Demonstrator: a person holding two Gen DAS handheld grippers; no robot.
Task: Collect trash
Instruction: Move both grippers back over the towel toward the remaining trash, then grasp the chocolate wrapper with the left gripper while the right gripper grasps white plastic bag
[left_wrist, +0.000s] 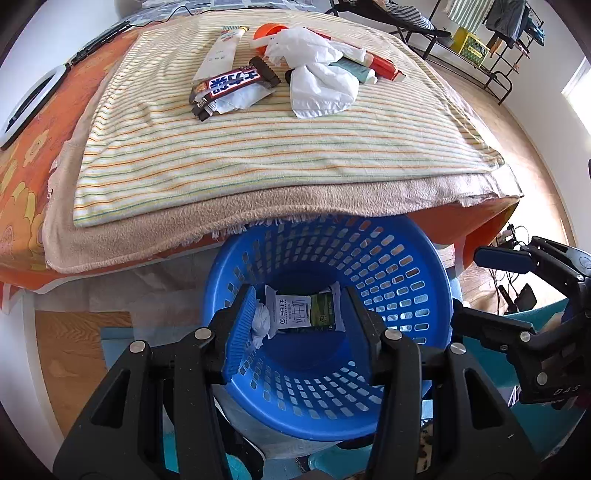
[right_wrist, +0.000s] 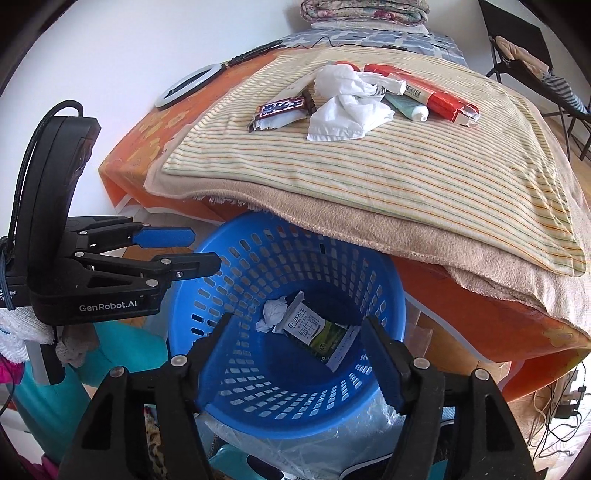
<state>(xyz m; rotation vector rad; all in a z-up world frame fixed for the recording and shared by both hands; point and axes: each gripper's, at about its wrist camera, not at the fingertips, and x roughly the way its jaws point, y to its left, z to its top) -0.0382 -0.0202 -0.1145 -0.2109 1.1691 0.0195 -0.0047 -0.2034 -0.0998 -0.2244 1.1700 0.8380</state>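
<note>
Trash lies at the bottom of the blue basket (left_wrist: 424, 273): a milk pouch (left_wrist: 306, 312) with a crumpled tissue (left_wrist: 260, 325) touching it. We hold both claws above the basket rim, left gripper (left_wrist: 301, 325) and right gripper (right_wrist: 295, 354) each spread with nothing between the pads, the pouch and tissue well below them. Beyond the basket, on the striped towel (left_wrist: 258, 155), more trash waits: a candy wrapper (left_wrist: 231, 86), white tissues (left_wrist: 317, 85), tubes (right_wrist: 408, 105).

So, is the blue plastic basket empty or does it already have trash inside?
Not empty. The blue plastic basket holds a white and green milk packet and a crumpled white tissue at its bottom.
</note>
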